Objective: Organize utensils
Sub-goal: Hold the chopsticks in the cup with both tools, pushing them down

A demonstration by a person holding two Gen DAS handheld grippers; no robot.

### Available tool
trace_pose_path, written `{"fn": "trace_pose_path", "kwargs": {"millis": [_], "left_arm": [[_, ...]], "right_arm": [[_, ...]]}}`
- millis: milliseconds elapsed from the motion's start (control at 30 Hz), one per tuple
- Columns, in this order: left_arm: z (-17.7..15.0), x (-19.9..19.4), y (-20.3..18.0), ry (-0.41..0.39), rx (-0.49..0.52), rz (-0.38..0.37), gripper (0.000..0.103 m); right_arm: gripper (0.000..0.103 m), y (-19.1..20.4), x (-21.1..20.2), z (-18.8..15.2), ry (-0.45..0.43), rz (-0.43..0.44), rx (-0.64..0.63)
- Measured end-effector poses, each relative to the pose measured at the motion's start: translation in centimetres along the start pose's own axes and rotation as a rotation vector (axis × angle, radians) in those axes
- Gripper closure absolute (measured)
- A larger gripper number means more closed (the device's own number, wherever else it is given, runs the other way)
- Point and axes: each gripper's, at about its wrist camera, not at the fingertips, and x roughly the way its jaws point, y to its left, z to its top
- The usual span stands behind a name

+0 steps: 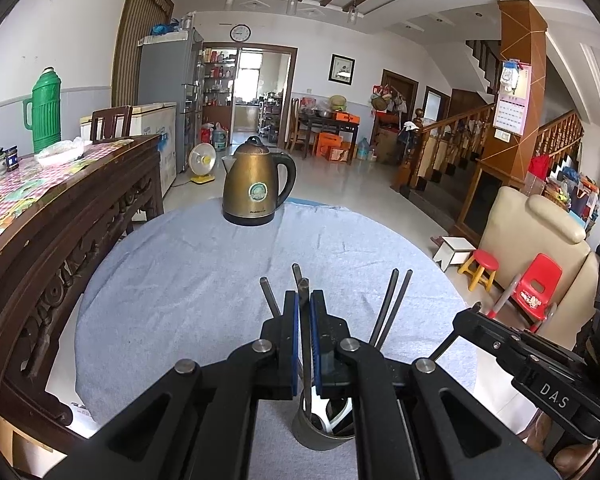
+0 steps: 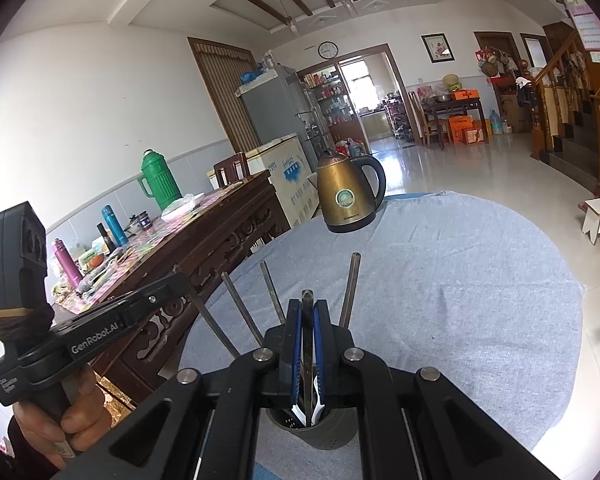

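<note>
Right under both cameras sits the grey utensil holder (image 1: 322, 426), a perforated cup on the round surface (image 1: 180, 280) with its light blue cloth, so I'll place everything off that.

Left of the holder, well apart from it, there's the carved wooden sideboard (image 1: 60, 216) with a green thermos (image 1: 43, 110) on it. None of that matters for the job.

Coming in: the left claw (image 1: 305, 320) hangs directly above the holder, pads pinched on one dark chopstick (image 1: 305, 308). That stick stands close to upright, lower end down inside the cup, top poking just past the pads. A couple more sticks fan out either side of it, all leaning out of the same cup, plus something white down in there, maybe a spoon, hard to tell.

Right claw (image 2: 308, 320) is doing the mirror image from its own view: squeezed on another dark chopstick (image 2: 308, 312), also standing nearly vertical into the holder (image 2: 314, 428). So both hands are equally close, each straight over the cup.

My guess is the sticks are being dropped in or pulled out; either way the move runs along the stick's long axis, straight up or down, and tilting would jam it against the others.

Way behind the holder, at the far edge of the surface, stands a bronze kettle (image 1: 256, 184).
</note>
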Motion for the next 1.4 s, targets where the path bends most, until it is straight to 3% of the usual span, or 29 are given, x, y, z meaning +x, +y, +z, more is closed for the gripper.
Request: {"fn": "trace_pose_path", "kwargs": {"millis": [1400], "left_arm": [[-0.7, 1.7, 0.6, 0.044, -0.012, 0.014, 0.097]], "right_arm": [[0.096, 0.0, 1.0, -1.1, 0.027, 0.002, 0.020]]}}
